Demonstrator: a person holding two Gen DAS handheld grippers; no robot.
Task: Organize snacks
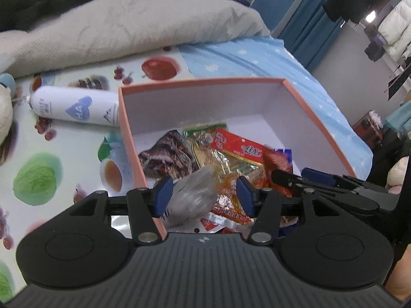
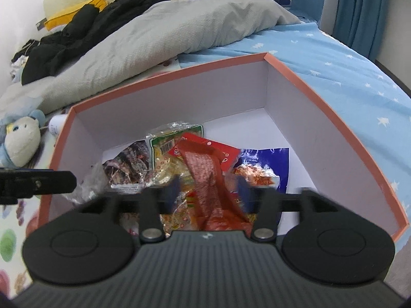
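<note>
A salmon-rimmed box [image 1: 205,80] with white inner walls sits on the bed and holds several snack packets. My left gripper [image 1: 204,192] is open over the box's near left corner. A clear crinkly packet [image 1: 195,192], blurred by motion, lies between its jaws with gaps on both sides. My right gripper [image 2: 208,192] is open over the same box [image 2: 321,95]. A long red snack packet [image 2: 205,177], blurred, runs between its jaws without touching them. The right gripper also shows in the left wrist view [image 1: 290,179], at the box's right side.
A white spray can [image 1: 74,106] lies left of the box on a fruit-print mat [image 1: 38,177]. A grey duvet [image 1: 128,20] lies behind it, with a blue starred sheet [image 2: 346,71] to the right. A plush toy [image 2: 20,141] sits at the left.
</note>
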